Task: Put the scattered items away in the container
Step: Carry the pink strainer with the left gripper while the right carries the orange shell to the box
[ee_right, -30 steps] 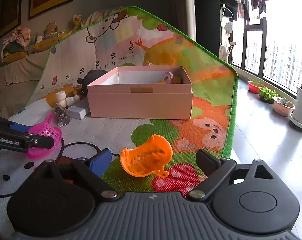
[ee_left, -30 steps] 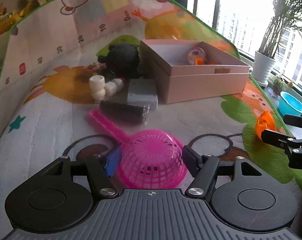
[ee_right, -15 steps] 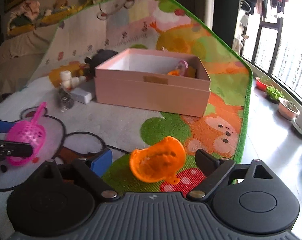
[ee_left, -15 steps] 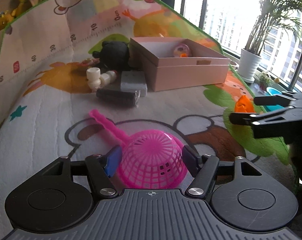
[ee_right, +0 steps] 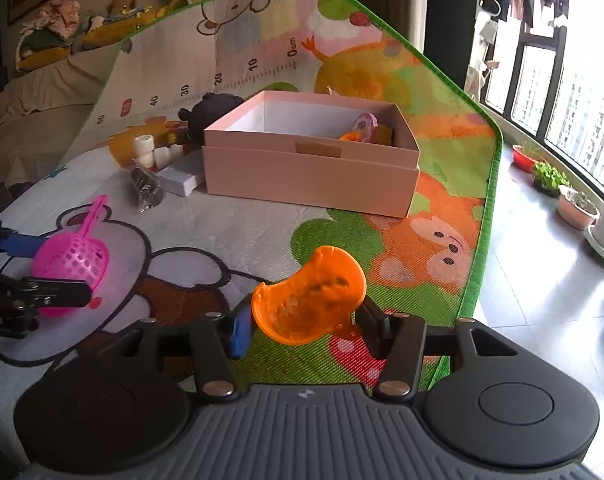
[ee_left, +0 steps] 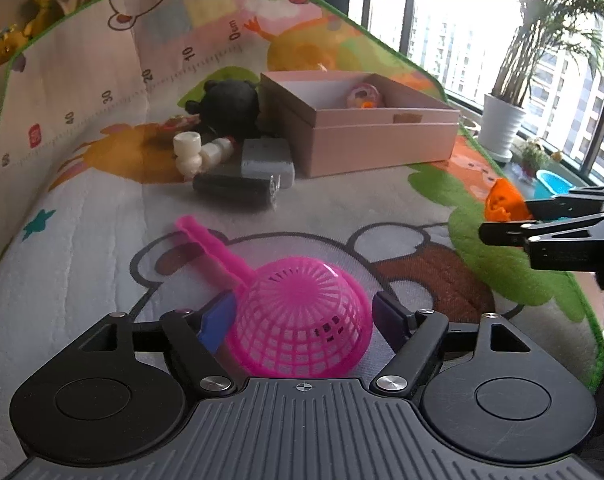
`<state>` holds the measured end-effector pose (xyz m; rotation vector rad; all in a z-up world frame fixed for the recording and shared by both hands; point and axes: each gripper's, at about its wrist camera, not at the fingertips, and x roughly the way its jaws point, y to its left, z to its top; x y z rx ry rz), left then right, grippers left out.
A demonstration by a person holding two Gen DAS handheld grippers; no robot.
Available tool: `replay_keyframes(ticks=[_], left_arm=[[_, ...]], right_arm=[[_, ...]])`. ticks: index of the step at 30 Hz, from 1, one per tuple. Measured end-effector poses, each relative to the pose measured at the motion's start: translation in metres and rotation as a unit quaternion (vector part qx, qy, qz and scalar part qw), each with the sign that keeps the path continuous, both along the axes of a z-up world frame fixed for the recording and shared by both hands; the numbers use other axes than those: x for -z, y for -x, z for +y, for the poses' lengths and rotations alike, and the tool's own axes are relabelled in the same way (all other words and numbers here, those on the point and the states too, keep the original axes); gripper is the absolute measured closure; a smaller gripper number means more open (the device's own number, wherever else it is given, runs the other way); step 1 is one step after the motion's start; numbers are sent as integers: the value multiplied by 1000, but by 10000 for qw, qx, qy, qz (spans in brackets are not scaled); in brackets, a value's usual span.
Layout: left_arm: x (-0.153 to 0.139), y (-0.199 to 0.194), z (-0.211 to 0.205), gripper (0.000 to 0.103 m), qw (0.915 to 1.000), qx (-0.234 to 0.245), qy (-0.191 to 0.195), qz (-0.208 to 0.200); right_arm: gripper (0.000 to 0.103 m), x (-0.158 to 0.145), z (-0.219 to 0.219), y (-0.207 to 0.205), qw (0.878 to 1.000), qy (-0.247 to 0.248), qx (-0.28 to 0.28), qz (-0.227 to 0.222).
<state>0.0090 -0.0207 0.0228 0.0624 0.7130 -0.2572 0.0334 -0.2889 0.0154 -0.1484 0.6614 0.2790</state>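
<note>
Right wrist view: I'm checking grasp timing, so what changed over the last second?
The right tool closed from open onto the orange plastic mould and lifted it off the play mat. The left tool stayed around the pink plastic sieve, now raised slightly. The pink cardboard box and the clutter beside it did not move.

Left tongs grip a pink mesh scoop dome-up over a cartoon play mat, handle pointing away. Beyond: pink open box w/ a toy inside, black plush, white bottles, grey block, dark packet. At right, right tongs hold an orange toy.
</note>
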Motion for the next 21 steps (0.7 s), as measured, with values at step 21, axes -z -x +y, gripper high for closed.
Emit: replay_keyframes(ticks=[21], left_arm=[[-68,32,-16,36,9929,335,-276,-1110]], right_arm=[[50,-34,-7,33,9970,-68,-133,-760]])
